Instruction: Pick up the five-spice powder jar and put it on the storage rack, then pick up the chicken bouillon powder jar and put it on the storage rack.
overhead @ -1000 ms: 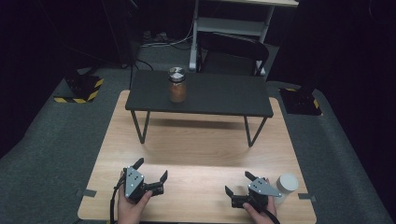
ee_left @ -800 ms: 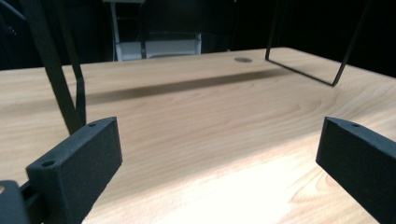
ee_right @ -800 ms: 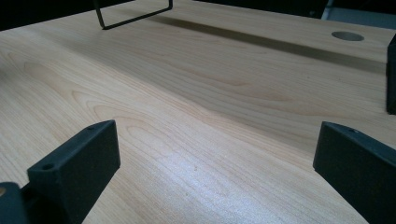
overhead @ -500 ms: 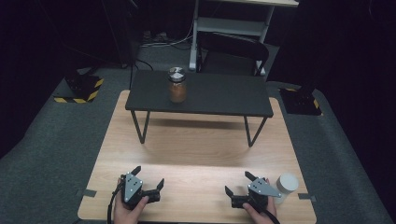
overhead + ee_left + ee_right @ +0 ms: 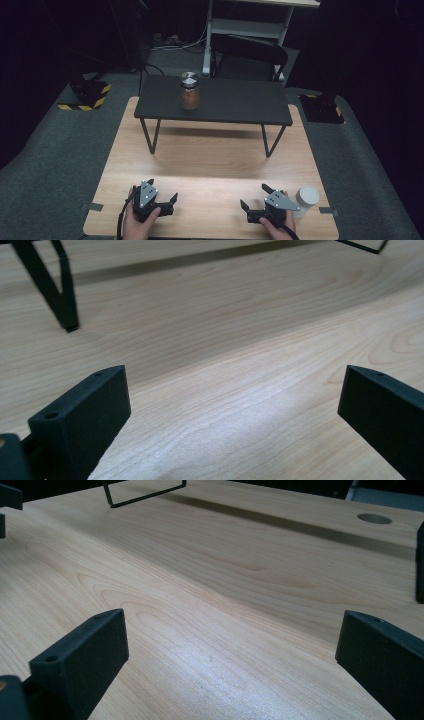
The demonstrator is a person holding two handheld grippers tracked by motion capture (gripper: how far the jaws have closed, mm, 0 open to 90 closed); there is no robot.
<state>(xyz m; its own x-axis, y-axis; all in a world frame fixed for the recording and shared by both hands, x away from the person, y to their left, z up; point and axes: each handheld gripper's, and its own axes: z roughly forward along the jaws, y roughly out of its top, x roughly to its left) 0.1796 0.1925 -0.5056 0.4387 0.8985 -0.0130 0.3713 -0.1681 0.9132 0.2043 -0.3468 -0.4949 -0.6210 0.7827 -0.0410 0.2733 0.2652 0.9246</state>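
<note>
Both sets of tongs sit low at the near edge of the wooden tabletop point(image 5: 210, 150), jaws spread wide, nothing between them. The left tongs point(image 5: 161, 200) point inward; the right tongs point(image 5: 255, 209) do too, with a white-lidded jar point(image 5: 306, 199) just beside them. The likely opening move: swing the right tongs toward that jar, square the jaws around its body, close gently. Another jar point(image 5: 189, 91) stands well apart on the black bench point(image 5: 235, 102).

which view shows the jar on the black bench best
The high view: the jar stands whole on the black bench, silver lid and brown contents clear. The left and right gripper views catch the bench's legs and bare wood.
</note>
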